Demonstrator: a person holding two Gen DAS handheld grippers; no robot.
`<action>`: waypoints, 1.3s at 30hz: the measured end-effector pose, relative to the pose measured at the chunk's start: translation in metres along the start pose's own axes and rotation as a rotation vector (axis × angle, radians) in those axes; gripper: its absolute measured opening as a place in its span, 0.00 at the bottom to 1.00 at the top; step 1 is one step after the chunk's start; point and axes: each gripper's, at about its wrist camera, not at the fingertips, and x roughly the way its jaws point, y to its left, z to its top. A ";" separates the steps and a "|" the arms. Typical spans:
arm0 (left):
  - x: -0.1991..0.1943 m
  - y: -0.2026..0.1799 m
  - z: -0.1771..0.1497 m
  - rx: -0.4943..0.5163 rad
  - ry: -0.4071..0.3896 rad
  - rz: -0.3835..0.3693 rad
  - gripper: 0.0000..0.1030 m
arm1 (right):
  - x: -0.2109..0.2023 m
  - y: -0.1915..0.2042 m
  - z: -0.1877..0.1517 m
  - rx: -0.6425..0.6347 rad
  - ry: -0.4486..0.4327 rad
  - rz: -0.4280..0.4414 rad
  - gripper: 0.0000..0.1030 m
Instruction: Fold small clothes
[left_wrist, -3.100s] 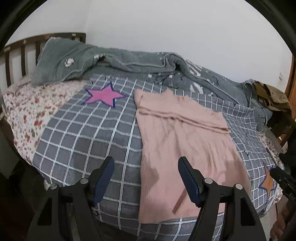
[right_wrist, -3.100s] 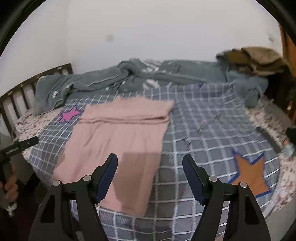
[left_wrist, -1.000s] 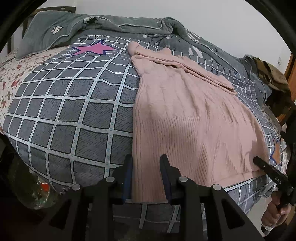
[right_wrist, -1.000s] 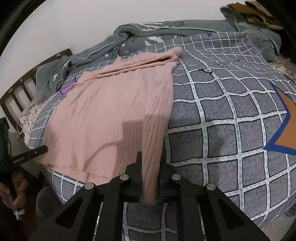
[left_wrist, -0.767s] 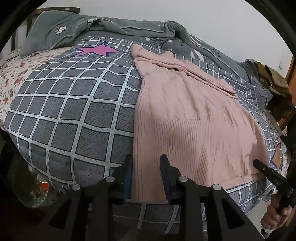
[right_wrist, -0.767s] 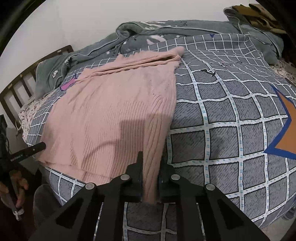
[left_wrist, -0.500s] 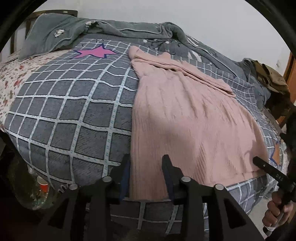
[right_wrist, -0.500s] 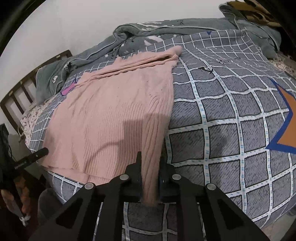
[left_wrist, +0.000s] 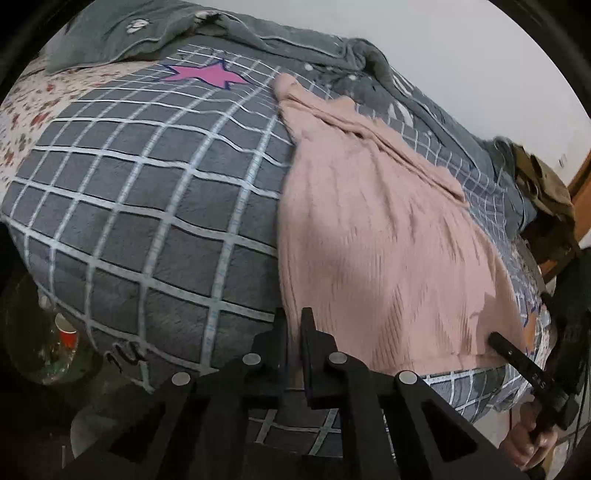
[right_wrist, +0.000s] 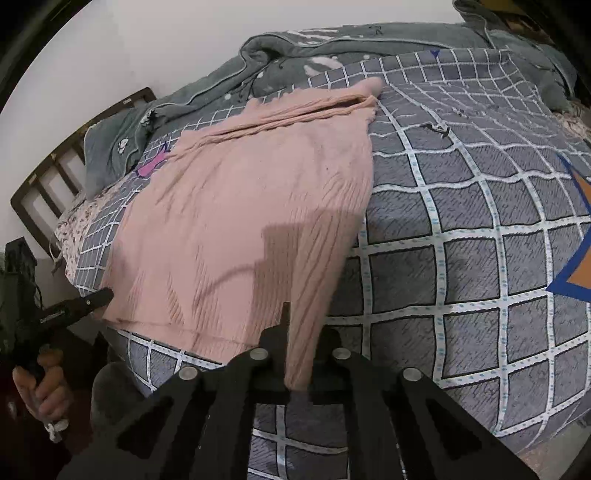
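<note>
Half a second ago the left gripper (left_wrist: 294, 334) still had a gap around the hem; now its fingers have closed to a narrow slit, pinching the near left corner of the pink sweater (left_wrist: 373, 236). The right gripper (right_wrist: 300, 339) has kept its clamp on the other near corner throughout, with a strip of knit running down between its fingers. With both lower corners held, the hem looks ready to be lifted and carried away from the fingers toward the collar for the first fold.

The sweater is a soft ribbed knit, with vertical ridges fanning out ahead of the fingers. It lies flat on the bed's checked cover (left_wrist: 155, 206), its sleeves bunched in a thick roll at the end farthest from the fingers. The cover is a plush grey fabric with a white grid, bulging like a cushion, with a pink star (left_wrist: 203, 74) sewn on far ahead-left of the left fingers. Beyond the sweater lies a crumpled grey-green blanket (right_wrist: 332, 40).
</note>
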 end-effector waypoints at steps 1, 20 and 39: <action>-0.005 0.001 0.001 -0.002 -0.004 -0.014 0.07 | -0.006 0.000 0.001 0.000 -0.017 0.009 0.05; -0.089 -0.035 0.083 -0.067 -0.143 -0.180 0.06 | -0.103 0.000 0.084 0.182 -0.227 0.265 0.04; -0.052 -0.046 0.189 -0.172 -0.211 -0.180 0.06 | -0.072 -0.013 0.195 0.282 -0.311 0.446 0.04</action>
